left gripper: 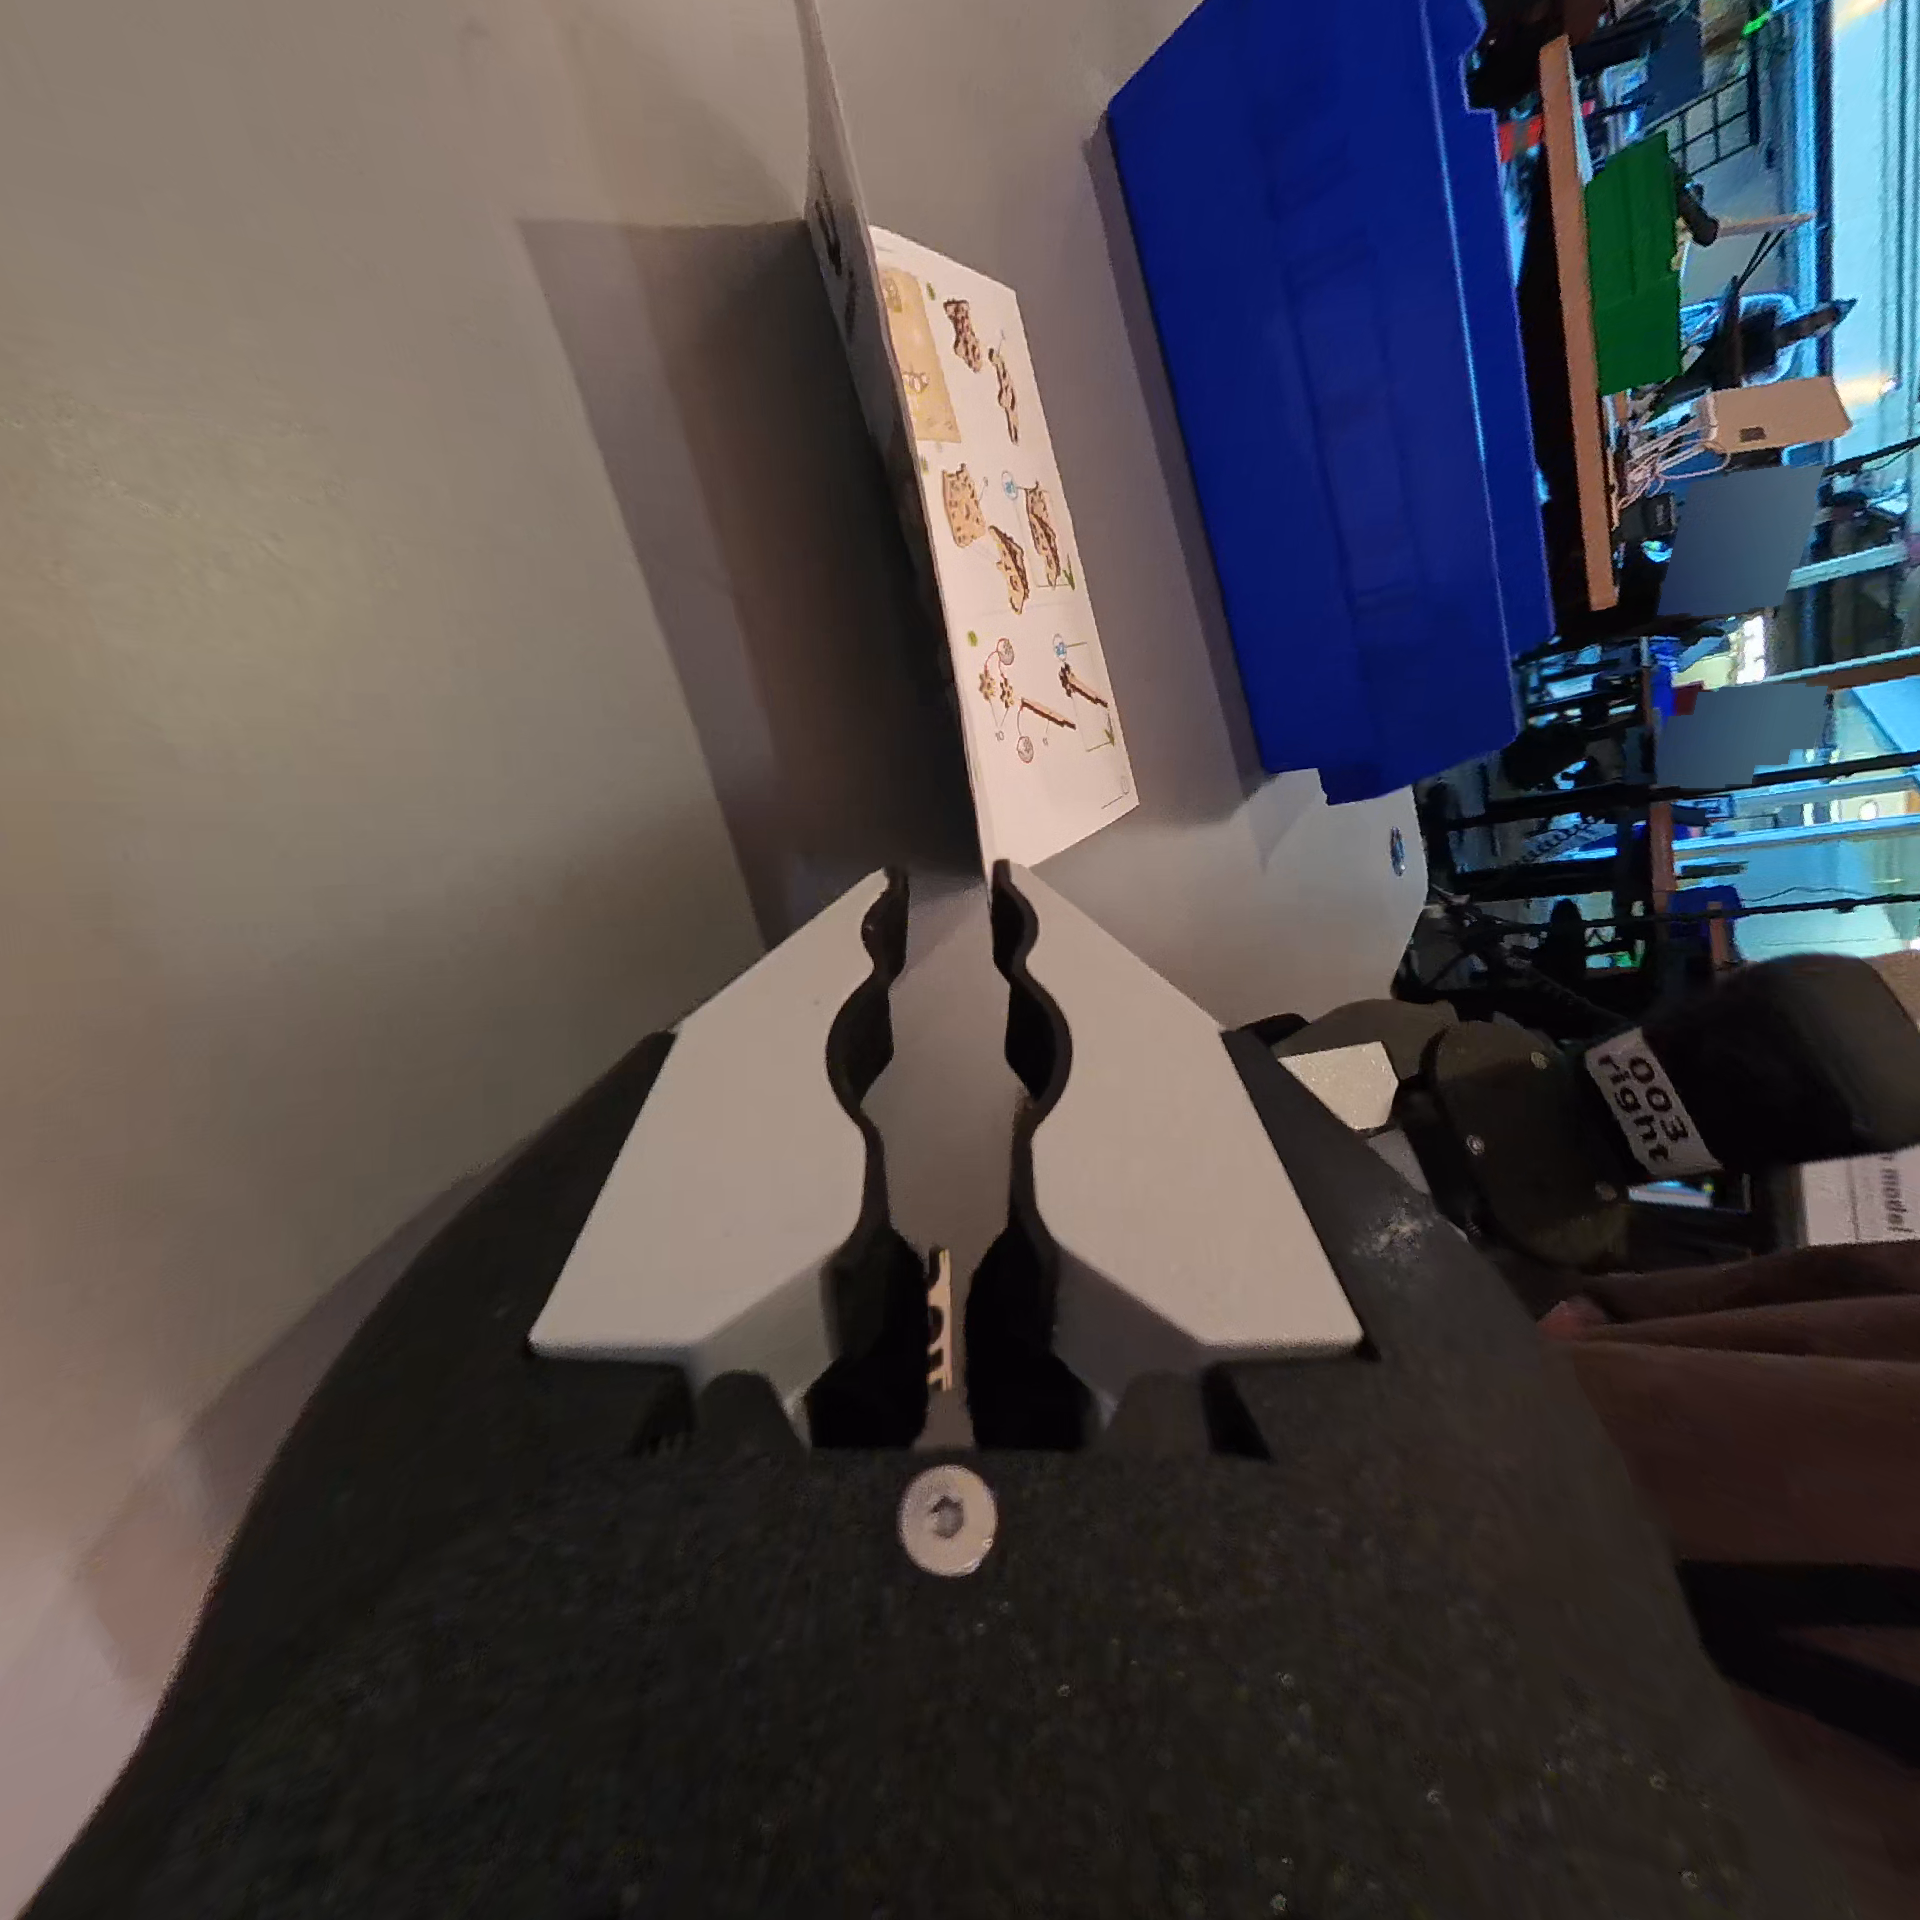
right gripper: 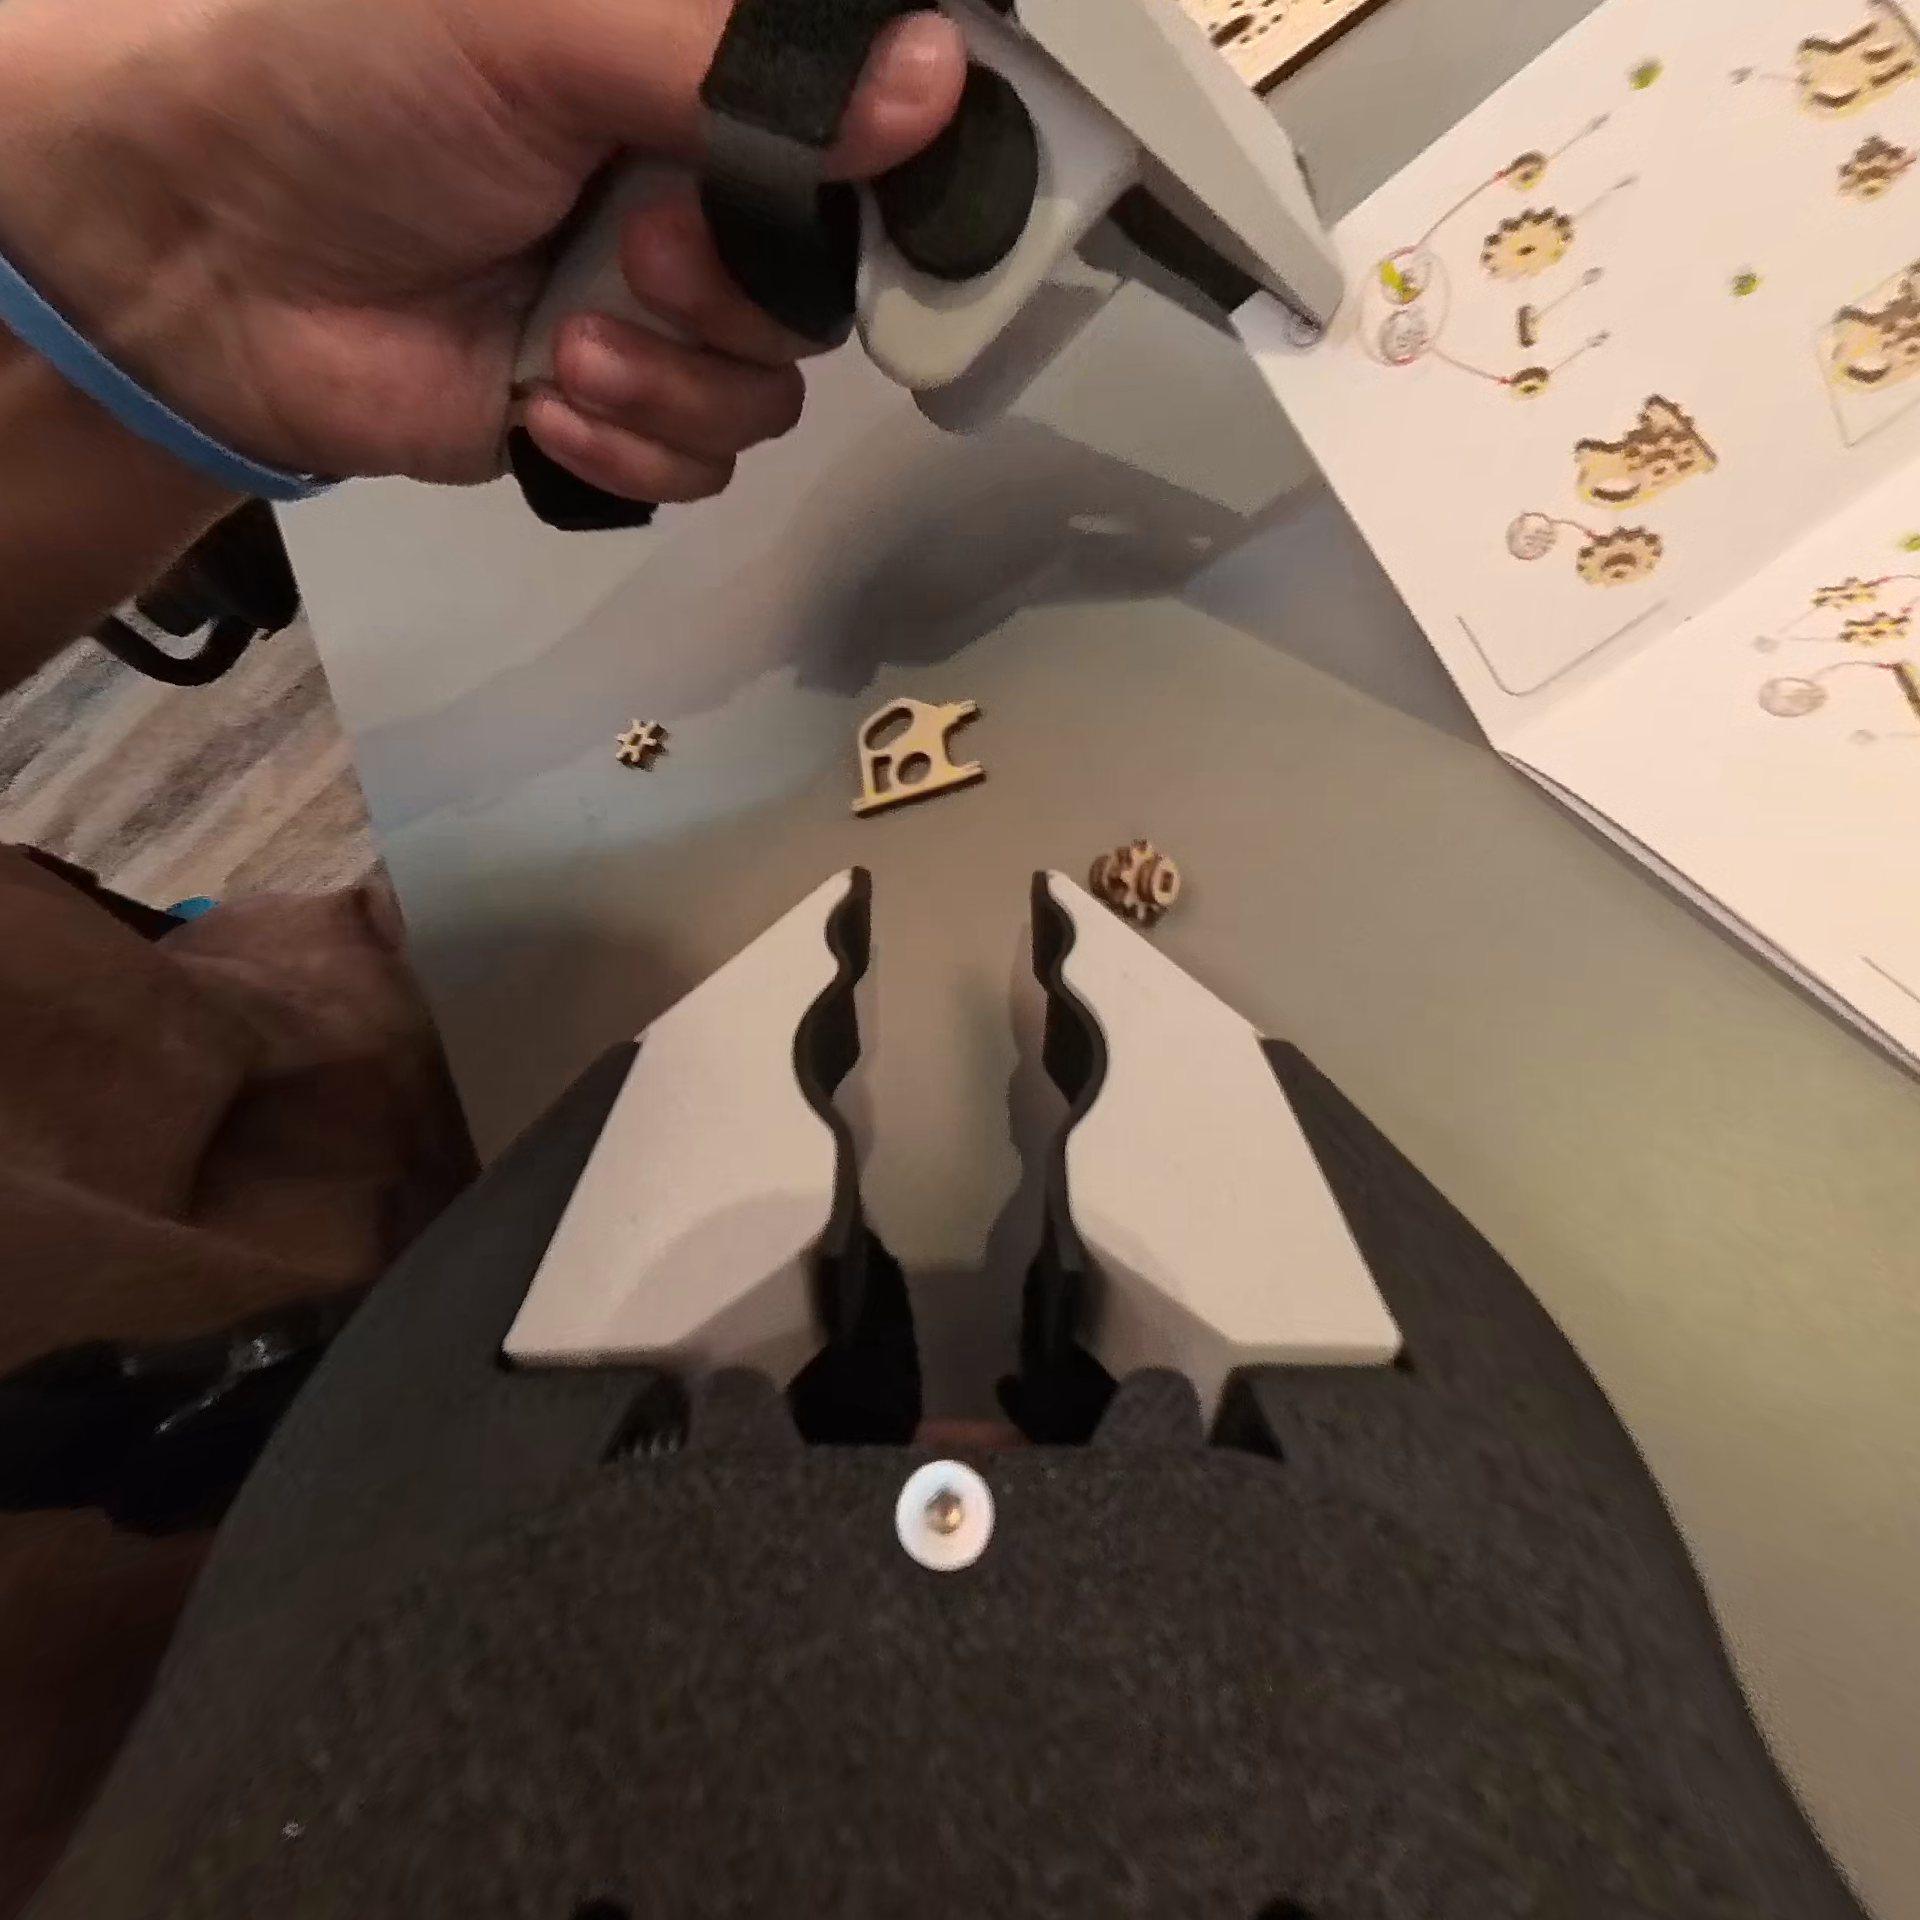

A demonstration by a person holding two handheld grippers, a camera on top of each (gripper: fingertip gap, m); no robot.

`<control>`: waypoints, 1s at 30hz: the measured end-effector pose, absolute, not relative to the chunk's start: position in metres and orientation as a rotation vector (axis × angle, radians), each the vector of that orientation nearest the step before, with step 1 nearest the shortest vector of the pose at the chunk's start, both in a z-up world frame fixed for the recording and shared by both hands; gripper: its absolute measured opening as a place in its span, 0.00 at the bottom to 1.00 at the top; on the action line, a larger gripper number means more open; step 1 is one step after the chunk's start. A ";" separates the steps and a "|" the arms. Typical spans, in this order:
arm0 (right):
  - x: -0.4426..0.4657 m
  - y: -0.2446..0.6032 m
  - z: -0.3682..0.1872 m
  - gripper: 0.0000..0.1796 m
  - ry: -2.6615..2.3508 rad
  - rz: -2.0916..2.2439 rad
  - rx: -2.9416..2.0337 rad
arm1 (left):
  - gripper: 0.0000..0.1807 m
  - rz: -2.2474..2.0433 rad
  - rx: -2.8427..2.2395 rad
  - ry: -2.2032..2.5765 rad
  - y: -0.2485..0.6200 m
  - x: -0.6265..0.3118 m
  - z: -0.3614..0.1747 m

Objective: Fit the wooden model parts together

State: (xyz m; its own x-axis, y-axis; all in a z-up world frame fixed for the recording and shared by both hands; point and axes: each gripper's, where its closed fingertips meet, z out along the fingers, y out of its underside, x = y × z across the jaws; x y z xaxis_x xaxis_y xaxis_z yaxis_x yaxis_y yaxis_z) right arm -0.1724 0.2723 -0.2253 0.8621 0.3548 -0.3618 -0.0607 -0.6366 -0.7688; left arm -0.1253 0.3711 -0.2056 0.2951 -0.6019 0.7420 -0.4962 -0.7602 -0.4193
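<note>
In the right wrist view three wooden parts lie on the grey table (right gripper: pixel 1351 1091). They are a flat frame piece with round holes (right gripper: pixel 914 755), a small hash-shaped piece (right gripper: pixel 639 745) and a small gear assembly (right gripper: pixel 1136 881). My right gripper (right gripper: pixel 951 883) is open and empty, low over the table. The frame piece lies just ahead of its tips and the gear beside its right finger. My left gripper (left gripper: pixel 948 883) has a narrow gap with nothing in it. Its tip (right gripper: pixel 1299 307) rests at the corner of the open instruction booklet (right gripper: pixel 1662 727).
The booklet (left gripper: pixel 1029 520) has one page standing up edge-on just ahead of the left fingertips. A blue bin (left gripper: pixel 1330 395) stands beyond it. A wooden parts sheet (right gripper: pixel 1278 31) lies at the far edge. A hand (right gripper: pixel 364 208) holds the left gripper. The right gripper's body (left gripper: pixel 1496 1122) shows at the right. Spacing between my two grippers at the tips: around 11 cm. Measured from the fingertips, the small hash-shaped piece (right gripper: pixel 639 745) is 11 cm or so from the right gripper and 20 cm from the left.
</note>
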 end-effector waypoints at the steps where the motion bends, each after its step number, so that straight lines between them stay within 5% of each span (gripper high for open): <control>1: -0.176 0.274 -0.225 0.17 -0.222 0.630 -2.180 | 0.08 -1.459 -2.426 1.048 0.371 -0.128 -0.203; 12: -0.206 0.294 -0.243 0.28 -0.470 0.323 -2.238 | 0.08 -1.353 -2.326 1.130 0.364 -0.175 -0.187; 18: -0.205 0.300 -0.247 0.18 -0.517 0.215 -2.270 | 0.10 -1.305 -2.296 1.269 0.344 -0.204 -0.192; 30: -0.191 0.293 -0.198 0.18 -0.392 0.364 -2.090 | 0.18 -1.429 -2.136 1.467 0.304 -0.208 -0.188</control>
